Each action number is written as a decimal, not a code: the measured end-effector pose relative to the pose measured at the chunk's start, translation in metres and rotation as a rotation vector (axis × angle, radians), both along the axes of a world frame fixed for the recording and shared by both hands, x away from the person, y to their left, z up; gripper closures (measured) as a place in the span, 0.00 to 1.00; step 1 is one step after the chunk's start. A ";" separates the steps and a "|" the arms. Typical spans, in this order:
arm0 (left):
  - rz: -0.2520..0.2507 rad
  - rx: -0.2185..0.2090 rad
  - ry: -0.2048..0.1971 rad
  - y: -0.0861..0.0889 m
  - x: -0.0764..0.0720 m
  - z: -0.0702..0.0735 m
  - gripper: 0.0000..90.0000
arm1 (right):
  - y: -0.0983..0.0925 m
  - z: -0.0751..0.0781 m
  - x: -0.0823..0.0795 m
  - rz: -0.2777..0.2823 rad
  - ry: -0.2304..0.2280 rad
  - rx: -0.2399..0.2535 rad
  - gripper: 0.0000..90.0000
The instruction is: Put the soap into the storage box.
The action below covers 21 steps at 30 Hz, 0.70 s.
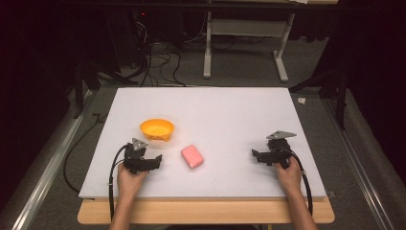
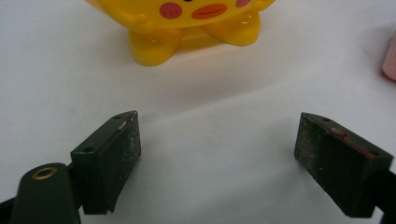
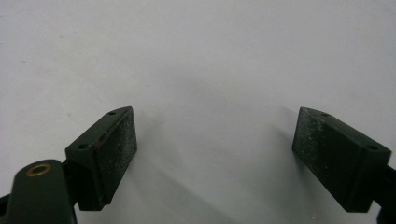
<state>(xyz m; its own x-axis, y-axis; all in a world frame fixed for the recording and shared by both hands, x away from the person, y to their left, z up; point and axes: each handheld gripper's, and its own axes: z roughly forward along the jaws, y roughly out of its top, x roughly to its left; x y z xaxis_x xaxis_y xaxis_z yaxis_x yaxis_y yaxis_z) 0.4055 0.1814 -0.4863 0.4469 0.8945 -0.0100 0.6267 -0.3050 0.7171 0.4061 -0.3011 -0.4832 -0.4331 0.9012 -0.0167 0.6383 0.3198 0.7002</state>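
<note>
A yellow-orange bowl (image 1: 157, 128) with a cartoon face and small feet (image 2: 187, 28) stands on the white board (image 1: 225, 105), left of centre. A pink block (image 1: 192, 156) lies to the right of it, and its edge (image 2: 390, 58) reaches the right border of the left gripper view. My left gripper (image 1: 142, 159) rests just in front of the bowl and faces it. Its jaws (image 2: 217, 135) stand wide apart over bare board. My right gripper (image 1: 270, 154) sits near the board's right side, open (image 3: 215, 130), with only white surface between its pads.
The board lies on a wooden table (image 1: 206, 213) whose front edge is near the person's forearms. Cables (image 1: 112, 182) trail from each gripper off the front edge. Behind the board are floor cables (image 1: 158, 57) and a white desk frame (image 1: 244, 38).
</note>
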 end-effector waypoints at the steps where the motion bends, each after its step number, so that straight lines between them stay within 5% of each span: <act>1: -0.005 0.006 -0.002 -0.001 0.000 0.001 0.17 | 0.000 0.000 0.000 0.000 0.000 0.000 0.16; 21: -0.126 -0.106 -0.055 -0.019 -0.015 0.028 0.16 | 0.000 0.000 0.000 -0.001 0.000 0.000 0.16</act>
<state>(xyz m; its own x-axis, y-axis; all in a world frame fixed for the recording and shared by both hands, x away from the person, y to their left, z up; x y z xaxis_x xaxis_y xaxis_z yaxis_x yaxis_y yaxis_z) 0.3904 0.1620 -0.4583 0.5583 0.8264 -0.0738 0.5470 -0.2998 0.7816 0.4060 -0.3011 -0.4832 -0.4326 0.9014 -0.0163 0.6387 0.3192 0.7001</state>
